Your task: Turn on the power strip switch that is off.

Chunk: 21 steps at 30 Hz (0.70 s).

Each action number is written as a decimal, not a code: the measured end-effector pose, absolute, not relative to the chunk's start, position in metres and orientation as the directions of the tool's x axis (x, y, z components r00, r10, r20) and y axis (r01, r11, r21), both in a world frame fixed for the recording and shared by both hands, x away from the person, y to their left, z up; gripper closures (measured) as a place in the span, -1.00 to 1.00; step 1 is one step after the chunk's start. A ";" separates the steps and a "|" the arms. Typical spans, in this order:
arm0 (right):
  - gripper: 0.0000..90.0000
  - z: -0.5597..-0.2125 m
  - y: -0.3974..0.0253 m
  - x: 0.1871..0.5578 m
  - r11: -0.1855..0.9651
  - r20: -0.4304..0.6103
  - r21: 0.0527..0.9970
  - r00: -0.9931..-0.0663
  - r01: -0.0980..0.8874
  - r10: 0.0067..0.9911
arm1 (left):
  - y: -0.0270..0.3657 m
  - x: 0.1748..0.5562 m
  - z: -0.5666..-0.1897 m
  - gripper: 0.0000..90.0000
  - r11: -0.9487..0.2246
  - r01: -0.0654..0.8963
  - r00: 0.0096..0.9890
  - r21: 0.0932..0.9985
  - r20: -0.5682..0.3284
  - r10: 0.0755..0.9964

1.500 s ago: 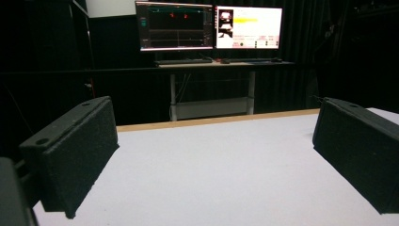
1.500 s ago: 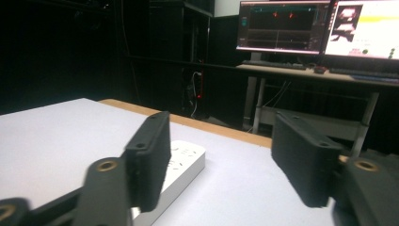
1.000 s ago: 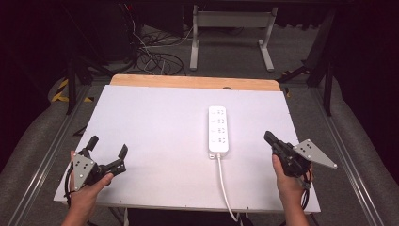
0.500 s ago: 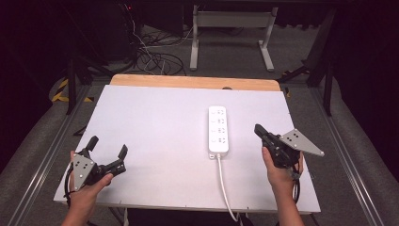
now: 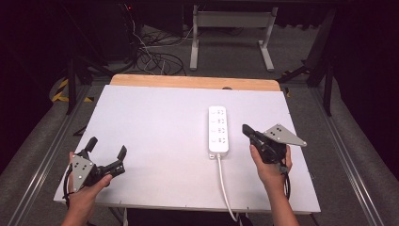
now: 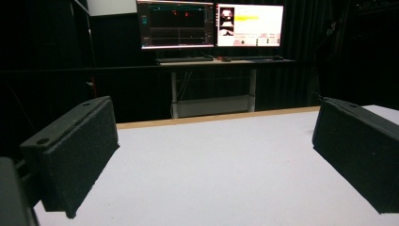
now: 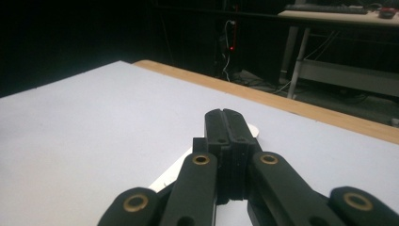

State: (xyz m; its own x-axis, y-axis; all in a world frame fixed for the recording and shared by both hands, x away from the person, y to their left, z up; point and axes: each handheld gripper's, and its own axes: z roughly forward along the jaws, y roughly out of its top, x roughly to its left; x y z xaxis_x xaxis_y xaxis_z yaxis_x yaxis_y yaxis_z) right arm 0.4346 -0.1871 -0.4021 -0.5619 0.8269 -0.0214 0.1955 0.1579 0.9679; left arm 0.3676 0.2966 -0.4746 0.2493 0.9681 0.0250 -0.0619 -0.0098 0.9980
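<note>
1. The right gripper [image 5: 245, 129] has its jaws pressed together with nothing between them; in the right gripper view [image 7: 224, 117] the two black jaws meet flat along their length.
2. It sits just to the right of the power strip [image 5: 219, 130], close beside the strip's near end, held low over the table [image 5: 155, 117] by the right hand [image 5: 270, 165].
3. In the right gripper view the strip's white end [image 7: 254, 129] peeks out behind the closed jaw tips, and another white part shows lower left of them.
4. The strip lies flat, running lengthwise away from the person, right of the table's middle; its cord [image 5: 223, 186] runs off the near edge.
5. The left gripper [image 5: 107, 153] is spread wide and empty, held in the left hand [image 5: 84, 186] at the near left corner, well apart from the strip.
6. In the left gripper view the two padded jaws stand far apart over the white top [image 6: 211, 169].
7. No container is on the table.
8. Open white surface lies between the two grippers and to the far left; a wooden strip [image 5: 195, 82] marks the far edge.
9. The right gripper is nearer the table's right edge than the strip is.
</note>
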 end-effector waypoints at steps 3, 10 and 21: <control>1.00 -0.403 -0.181 0.438 0.170 -0.017 0.962 -0.574 0.214 0.819 | 0.297 0.367 -0.475 -0.98 -0.015 -0.060 0.244 0.998 0.029 0.969; 1.00 -0.408 -0.170 0.449 0.203 -0.012 0.945 -0.595 0.255 0.804 | 0.299 0.365 -0.475 -0.97 -0.022 -0.060 0.241 0.998 0.036 0.970; 1.00 -0.418 -0.151 0.465 0.251 -0.011 0.918 -0.613 0.306 0.790 | 0.299 0.363 -0.475 -0.99 -0.023 -0.059 0.236 0.998 0.036 0.971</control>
